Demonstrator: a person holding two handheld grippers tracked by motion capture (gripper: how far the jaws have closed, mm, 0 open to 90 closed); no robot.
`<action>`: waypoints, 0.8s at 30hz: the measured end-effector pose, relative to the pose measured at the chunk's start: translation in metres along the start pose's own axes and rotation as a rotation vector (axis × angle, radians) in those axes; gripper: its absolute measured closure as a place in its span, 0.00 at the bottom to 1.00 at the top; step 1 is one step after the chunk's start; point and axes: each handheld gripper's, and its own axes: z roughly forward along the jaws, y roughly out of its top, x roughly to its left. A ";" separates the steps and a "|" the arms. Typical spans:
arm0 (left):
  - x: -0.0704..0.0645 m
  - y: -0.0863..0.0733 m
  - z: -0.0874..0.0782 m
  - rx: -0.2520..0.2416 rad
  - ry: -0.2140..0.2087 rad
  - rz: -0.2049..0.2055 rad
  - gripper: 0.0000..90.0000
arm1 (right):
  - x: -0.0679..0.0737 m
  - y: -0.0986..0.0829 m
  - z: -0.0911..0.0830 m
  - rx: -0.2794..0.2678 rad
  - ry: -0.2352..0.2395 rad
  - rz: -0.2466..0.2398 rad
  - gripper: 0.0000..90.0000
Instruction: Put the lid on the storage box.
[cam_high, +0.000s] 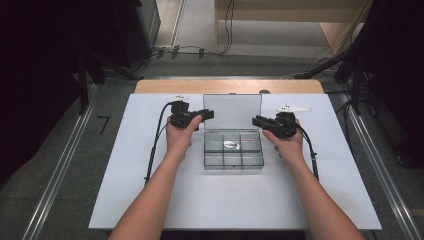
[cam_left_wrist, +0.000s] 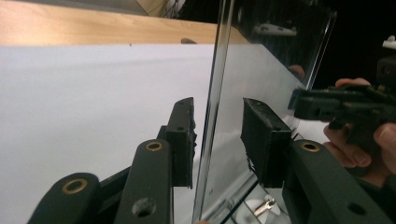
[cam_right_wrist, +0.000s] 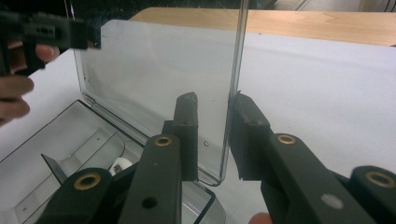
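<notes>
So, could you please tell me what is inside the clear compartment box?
One small white and metallic object lies in a middle compartment of the clear box; the other compartments look empty. What it is cannot be told, and reflections blur some cells.

Grey carpeted floor (cam_high: 60, 165) all around the white table (cam_high: 225, 200). Beyond the table's far edge, a strip of light wooden tabletop (cam_high: 150, 86) butted against it. To the table's left and right, pale metal rails (cam_high: 55, 175) running along the floor, the right one (cam_high: 385, 180) matching it. Farther back from the table, black cables (cam_high: 200, 50) trailing over the floor. Behind those, pale wooden furniture (cam_high: 280, 12) across the far end. Dark equipment and stands (cam_high: 45, 60) left of the table, more dark stands (cam_high: 395, 65) to its right. Small black mark (cam_high: 104, 122) on the floor near the table's left edge. Even, soft overhead light.
</notes>
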 end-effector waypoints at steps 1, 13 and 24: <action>-0.001 0.003 0.000 0.001 0.000 0.003 0.71 | 0.000 0.000 0.000 -0.002 0.000 0.000 0.80; -0.005 0.006 0.000 0.006 -0.009 0.026 0.74 | 0.001 0.003 -0.003 -0.003 -0.004 -0.019 0.74; -0.007 0.002 -0.005 -0.017 -0.032 0.048 0.75 | 0.004 0.030 -0.009 -0.017 0.009 0.004 0.64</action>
